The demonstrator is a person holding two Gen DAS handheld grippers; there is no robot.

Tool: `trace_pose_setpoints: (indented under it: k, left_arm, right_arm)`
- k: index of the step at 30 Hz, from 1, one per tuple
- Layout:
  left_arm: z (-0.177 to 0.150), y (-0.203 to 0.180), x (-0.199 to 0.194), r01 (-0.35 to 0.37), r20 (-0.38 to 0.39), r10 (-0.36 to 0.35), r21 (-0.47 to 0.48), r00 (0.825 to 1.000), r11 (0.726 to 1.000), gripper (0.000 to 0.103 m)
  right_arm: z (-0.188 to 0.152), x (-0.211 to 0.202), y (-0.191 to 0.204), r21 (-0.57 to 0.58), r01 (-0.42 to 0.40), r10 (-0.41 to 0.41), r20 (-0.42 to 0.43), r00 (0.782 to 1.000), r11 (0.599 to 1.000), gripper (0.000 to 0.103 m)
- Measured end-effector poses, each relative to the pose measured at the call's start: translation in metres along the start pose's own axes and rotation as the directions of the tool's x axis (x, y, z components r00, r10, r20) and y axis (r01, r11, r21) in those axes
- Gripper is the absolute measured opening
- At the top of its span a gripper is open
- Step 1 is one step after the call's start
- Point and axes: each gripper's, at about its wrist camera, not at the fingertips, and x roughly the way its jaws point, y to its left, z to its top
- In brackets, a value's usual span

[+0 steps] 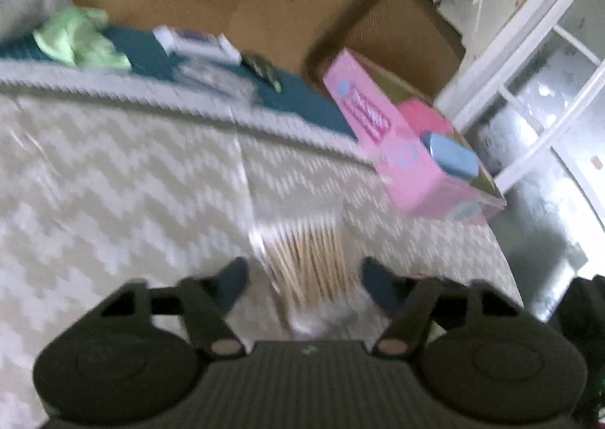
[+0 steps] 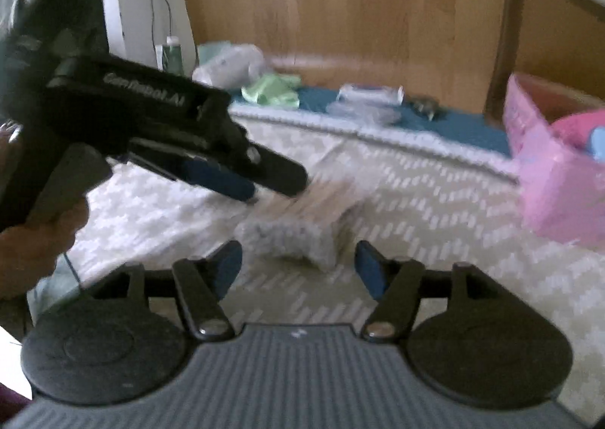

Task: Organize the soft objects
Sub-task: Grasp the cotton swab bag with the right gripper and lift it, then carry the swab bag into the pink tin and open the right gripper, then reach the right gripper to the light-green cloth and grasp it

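My left gripper (image 1: 304, 279) was over a clear pack of cotton swabs (image 1: 306, 262) lying on the zigzag bed cover (image 1: 113, 164). The pack sat between the left jaws, but they stood apart and I could see a gap on each side, so nothing was clamped. From the right wrist view the left gripper (image 2: 264, 179) came in from nine o'clock with its tips at the near end of the swabs (image 2: 302, 213).

My right gripper (image 2: 298, 264) was open and empty, with the pack just ahead at twelve o'clock.

I judged the step to be picking up the swabs for the pink box (image 1: 412, 156), which stood at two o'clock in the left view near the bed's edge, already holding a blue pad (image 1: 452, 154). A green cloth (image 1: 79, 39) lay far off at eleven o'clock on the teal sheet (image 1: 298, 96).

Next I would need to close the left jaws on the pack's middle, gently, since the wrapper looked slippery, then carry it to the box. Blur left the contact unclear.
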Motion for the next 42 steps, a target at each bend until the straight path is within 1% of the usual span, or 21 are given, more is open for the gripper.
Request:
trace_pose_setpoints:
  k: [2, 3, 4, 5, 6, 8, 9, 11, 14, 17, 19, 22, 24, 25, 26, 27, 29, 36, 38, 40, 42]
  left_arm:
    - [0.0, -0.01, 0.006, -0.008, -0.003, 0.008, 0.039, 1.0, 0.999, 0.05]
    - [0.001, -0.016, 0.006, -0.019, 0.002, 0.019, 0.049, 1.0, 0.999, 0.05]
    - [0.005, -0.022, 0.006, -0.02, 0.012, 0.02, 0.061, 1.0, 0.998, 0.05]
    - [0.01, -0.029, 0.006, -0.012, 0.021, 0.011, 0.072, 1.0, 0.997, 0.05]
    - [0.017, -0.037, 0.005, 0.002, 0.034, -0.005, 0.09, 0.999, 0.996, 0.05]
    - [0.031, -0.056, 0.007, 0.033, 0.051, -0.04, 0.128, 0.998, 0.991, 0.05]
    - [0.037, -0.065, 0.008, 0.047, 0.055, -0.056, 0.145, 0.997, 0.988, 0.05]
    - [0.05, -0.089, 0.018, 0.071, 0.063, -0.085, 0.192, 0.994, 0.979, 0.05]
    - [0.067, -0.125, 0.041, 0.102, 0.07, -0.125, 0.268, 0.99, 0.958, 0.05]
    - [0.08, -0.153, 0.069, 0.136, 0.06, -0.16, 0.295, 0.985, 0.946, 0.05]
    - [0.088, -0.166, 0.091, 0.153, 0.051, -0.175, 0.297, 0.983, 0.942, 0.05]
    - [0.094, -0.179, 0.12, 0.136, 0.047, -0.157, 0.297, 0.986, 0.945, 0.051]
    - [0.095, -0.18, 0.137, 0.096, 0.036, -0.111, 0.293, 0.993, 0.951, 0.052]
    - [0.094, -0.179, 0.141, 0.081, 0.026, -0.092, 0.285, 0.995, 0.955, 0.052]
    - [0.093, -0.176, 0.143, 0.074, 0.014, -0.081, 0.271, 0.997, 0.96, 0.052]
    - [0.091, -0.173, 0.142, 0.081, 0.009, -0.086, 0.261, 0.996, 0.962, 0.052]
    - [0.087, -0.168, 0.135, 0.087, 0.019, -0.095, 0.252, 0.995, 0.964, 0.052]
    - [0.078, -0.139, 0.08, 0.092, 0.116, -0.12, 0.224, 0.986, 0.97, 0.053]
    - [0.072, -0.118, 0.059, 0.064, 0.151, -0.097, 0.208, 0.984, 0.976, 0.053]
    - [0.068, -0.095, 0.044, 0.032, 0.175, -0.063, 0.178, 0.983, 0.983, 0.053]
    - [0.063, -0.065, 0.029, -0.022, 0.198, -0.006, 0.139, 0.98, 0.99, 0.053]
  right_arm:
    - [0.004, 0.006, -0.002, 0.012, -0.034, 0.034, 0.005, 0.999, 0.999, 0.051]
    - [0.004, 0.004, -0.003, 0.017, -0.045, 0.044, 0.009, 0.999, 0.999, 0.049]
    - [0.005, 0.004, -0.003, 0.018, -0.037, 0.037, 0.022, 0.999, 0.999, 0.049]
    - [0.005, 0.002, -0.002, 0.011, -0.022, 0.022, 0.046, 0.999, 1.0, 0.049]
    - [0.004, -0.002, -0.002, 0.0, 0.002, -0.002, 0.079, 0.997, 1.0, 0.045]
    - [0.004, -0.014, -0.003, -0.019, 0.061, -0.058, 0.146, 0.988, 0.998, 0.045]
    - [0.006, -0.021, -0.005, -0.023, 0.093, -0.087, 0.182, 0.979, 0.995, 0.045]
    - [0.012, -0.035, -0.017, -0.01, 0.151, -0.144, 0.244, 0.959, 0.988, 0.045]
    - [0.021, -0.052, -0.044, 0.031, 0.224, -0.223, 0.295, 0.929, 0.974, 0.045]
    - [0.027, -0.062, -0.076, 0.081, 0.28, -0.291, 0.311, 0.905, 0.957, 0.045]
    - [0.028, -0.066, -0.097, 0.11, 0.307, -0.326, 0.312, 0.892, 0.945, 0.045]
    - [0.031, -0.061, -0.128, 0.142, 0.345, -0.372, 0.299, 0.879, 0.928, 0.048]
    - [0.031, -0.052, -0.141, 0.138, 0.369, -0.394, 0.265, 0.88, 0.919, 0.059]
    - [0.03, -0.047, -0.147, 0.136, 0.393, -0.415, 0.242, 0.877, 0.91, 0.06]
    - [0.028, -0.043, -0.152, 0.146, 0.419, -0.442, 0.224, 0.868, 0.896, 0.06]
    - [0.026, -0.042, -0.154, 0.164, 0.416, -0.444, 0.224, 0.867, 0.894, 0.06]
    - [0.018, -0.051, -0.159, 0.23, 0.383, -0.434, 0.247, 0.866, 0.895, 0.06]
    - [0.008, -0.075, -0.15, 0.329, 0.357, -0.46, 0.328, 0.825, 0.874, 0.06]
    - [0.007, -0.08, -0.139, 0.336, 0.347, -0.459, 0.353, 0.815, 0.875, 0.06]
    - [0.012, -0.078, -0.133, 0.331, 0.325, -0.438, 0.368, 0.82, 0.886, 0.059]
    - [0.016, -0.072, -0.12, 0.307, 0.297, -0.403, 0.383, 0.831, 0.904, 0.059]
